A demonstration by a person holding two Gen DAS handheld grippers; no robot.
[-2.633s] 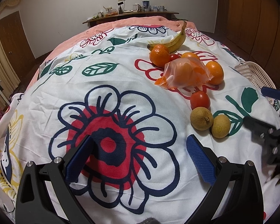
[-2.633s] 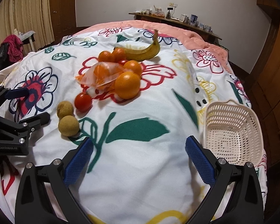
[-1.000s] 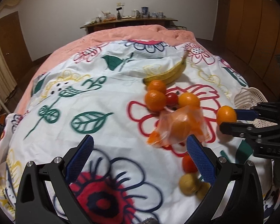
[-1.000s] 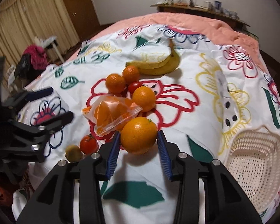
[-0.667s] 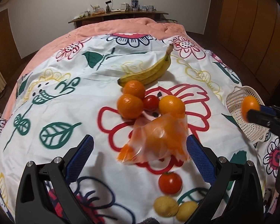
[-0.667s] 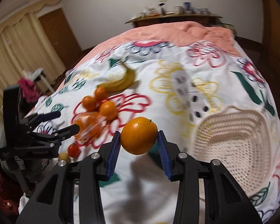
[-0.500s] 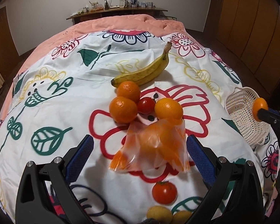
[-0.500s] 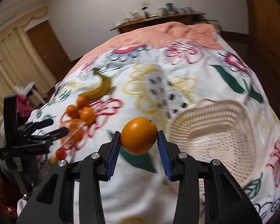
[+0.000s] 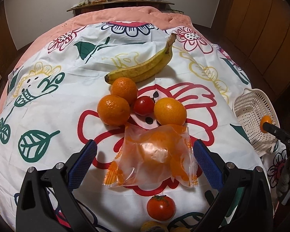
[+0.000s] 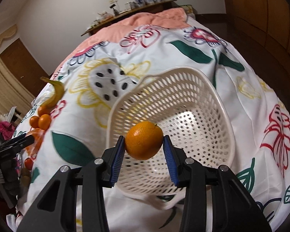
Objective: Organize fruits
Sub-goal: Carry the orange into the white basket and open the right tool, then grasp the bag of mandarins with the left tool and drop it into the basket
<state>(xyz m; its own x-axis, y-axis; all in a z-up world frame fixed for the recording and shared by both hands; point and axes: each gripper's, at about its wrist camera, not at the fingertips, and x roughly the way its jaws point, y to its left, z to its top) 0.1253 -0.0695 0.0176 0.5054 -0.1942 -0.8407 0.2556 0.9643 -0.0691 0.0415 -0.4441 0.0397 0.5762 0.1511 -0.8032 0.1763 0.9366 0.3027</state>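
Right gripper (image 10: 144, 145) is clamped on an orange (image 10: 144, 143), both blue pads pressed against its sides, holding it in the air over the open mouth of the white basket (image 10: 212, 100). Basket sits on the flowered bed cover (image 10: 164, 54) near the bed's edge and looks tilted toward the camera; nothing visible inside it. From the left wrist view the same orange (image 9: 265, 120) shows as a small spot in front of the basket (image 9: 249, 104) at far right. Left gripper (image 9: 144, 160) has its jaws spread wide with nothing gripped; it hangs above a clear plastic bag (image 9: 154, 158) of orange pieces, which lies on the cover in the gap between the fingers, pads not touching it. Beyond the bag: three oranges, one right (image 9: 170, 111), one left (image 9: 113, 109), one behind (image 9: 124, 90), clustered around a tomato (image 9: 144, 106) and touching it. A banana (image 9: 143, 67) lies just behind them, stem pointing away. A second tomato (image 9: 161, 207) sits near the bag's close edge. Two yellowish fruits (image 9: 154, 227) are at the frame bottom, mostly cut off, can't tell what kind.
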